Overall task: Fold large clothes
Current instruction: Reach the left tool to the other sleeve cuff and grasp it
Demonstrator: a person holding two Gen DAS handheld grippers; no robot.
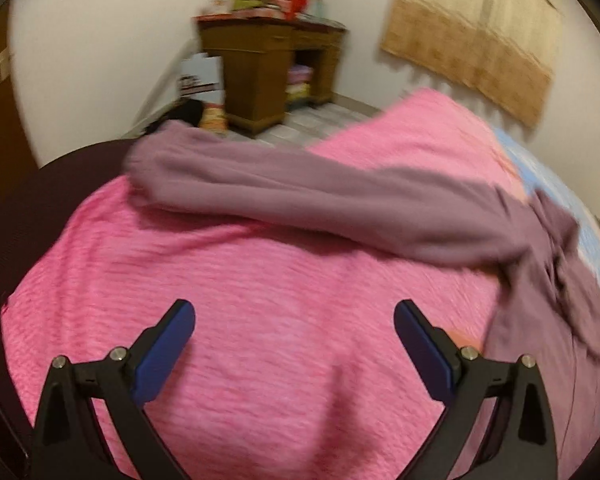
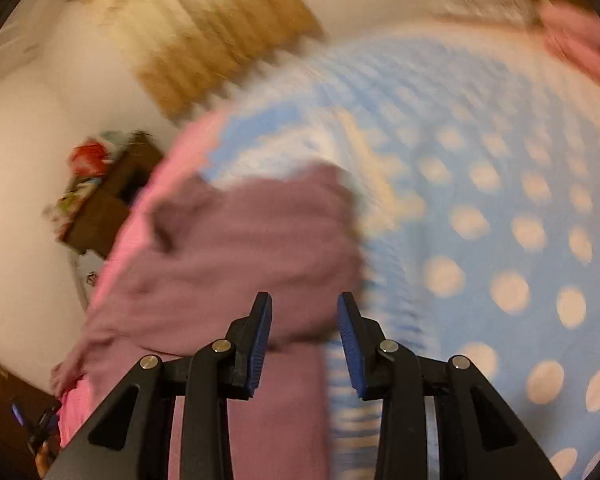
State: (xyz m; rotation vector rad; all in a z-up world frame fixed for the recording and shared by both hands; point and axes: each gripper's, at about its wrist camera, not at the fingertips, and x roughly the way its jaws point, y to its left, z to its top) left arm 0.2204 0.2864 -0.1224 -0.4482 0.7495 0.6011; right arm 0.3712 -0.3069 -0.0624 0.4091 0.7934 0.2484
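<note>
Lying across a pink blanket on the bed, the mauve garment runs as a long band from ten o'clock to three o'clock in the left wrist view, then bunches and drops toward five o'clock. Left gripper hangs over bare pink blanket, jaws wide apart, nothing between them. Wooden desk stands at twelve o'clock by the wall, a tan curtain at one o'clock.

Right wrist view is blurred. Right gripper has its jaws partly apart; garment folds lie ahead and beneath at eleven o'clock, not pinched by the pads. Blue polka-dot sheet fills the right half, from one to five o'clock.
</note>
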